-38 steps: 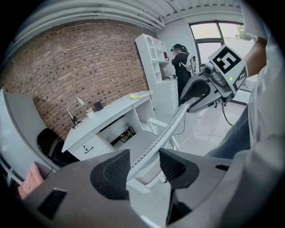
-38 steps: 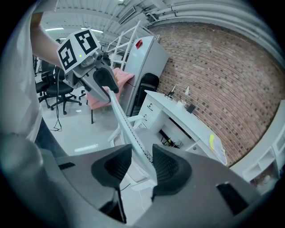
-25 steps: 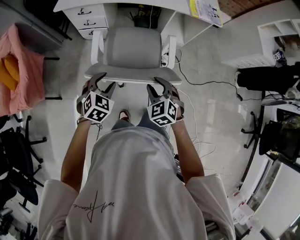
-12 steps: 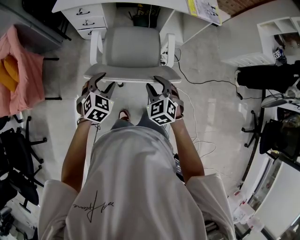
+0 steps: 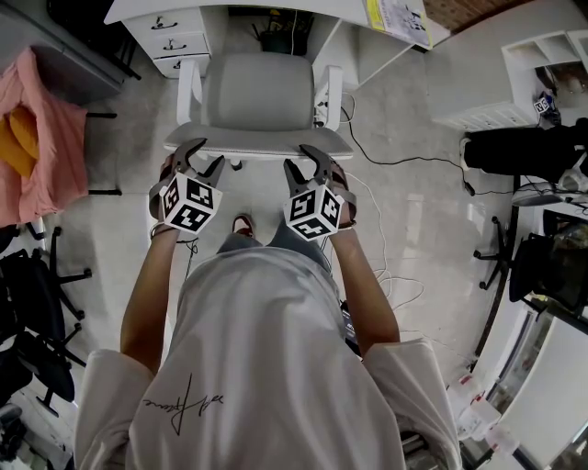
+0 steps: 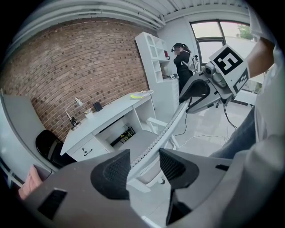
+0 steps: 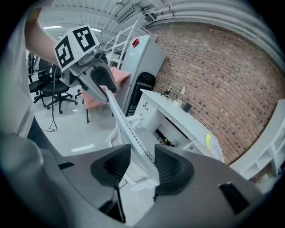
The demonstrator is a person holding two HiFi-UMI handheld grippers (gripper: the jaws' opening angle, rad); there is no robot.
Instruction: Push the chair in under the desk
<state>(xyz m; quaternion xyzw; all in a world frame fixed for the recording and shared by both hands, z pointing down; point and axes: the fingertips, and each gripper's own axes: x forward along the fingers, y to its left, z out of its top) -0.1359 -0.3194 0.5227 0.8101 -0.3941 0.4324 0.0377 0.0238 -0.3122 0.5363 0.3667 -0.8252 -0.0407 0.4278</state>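
Over pale grey floor [image 5: 413, 211], the grey padded white-framed office chair [image 5: 257, 92] stood at upper centre, seat front just reaching the white desk [image 5: 230, 9]. The left gripper [image 5: 211, 152] and right gripper [image 5: 296, 156] straddled its backrest [image 5: 257, 147], jaws apart, probably for pushing evenly. The seat hid its base, and the frame cropped the desk.

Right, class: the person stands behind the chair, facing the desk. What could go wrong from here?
1. The left tool and right tool only straddle the top edge of the chair, jaws apart, so they may slip off.
2. The cable on the floor beside the chair could snag its base.
3. The armrest sits near the drawers and may bump them.
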